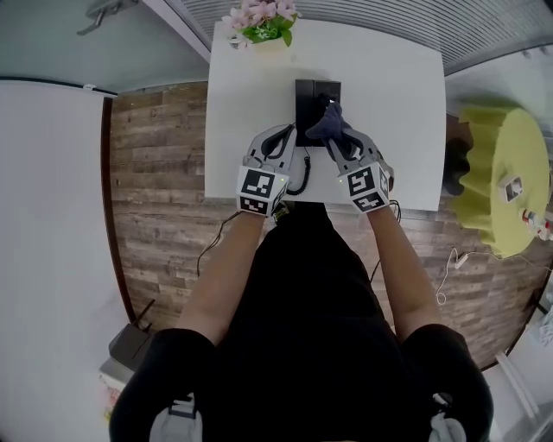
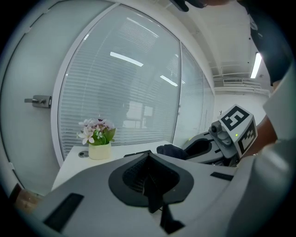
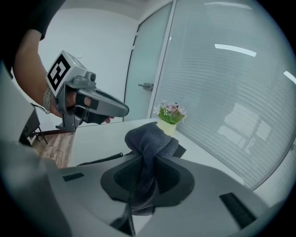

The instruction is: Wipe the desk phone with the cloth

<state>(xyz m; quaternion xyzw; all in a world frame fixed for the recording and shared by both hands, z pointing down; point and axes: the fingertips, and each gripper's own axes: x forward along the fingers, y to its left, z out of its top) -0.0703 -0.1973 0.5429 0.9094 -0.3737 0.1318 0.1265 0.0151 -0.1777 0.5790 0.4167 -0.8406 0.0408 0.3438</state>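
A black desk phone [image 1: 308,93] sits mid-table on the white desk [image 1: 397,129], its coiled cord [image 1: 302,173] trailing toward the near edge. My right gripper [image 1: 333,129] is shut on a dark blue cloth [image 1: 328,116], which is bunched over the phone's near right part. In the right gripper view the cloth [image 3: 148,143] rises from between the closed jaws. My left gripper [image 1: 289,133] hovers just left of the phone, jaws together and empty. In the left gripper view the cloth [image 2: 172,150] and the phone [image 2: 136,153] lie beyond its tip.
A pot of pink flowers [image 1: 263,26] stands at the desk's far left edge. A yellow round stool [image 1: 501,173] is to the right of the desk. A glass wall with blinds [image 2: 125,92] runs behind the desk, and wood flooring [image 1: 160,155] lies to the left.
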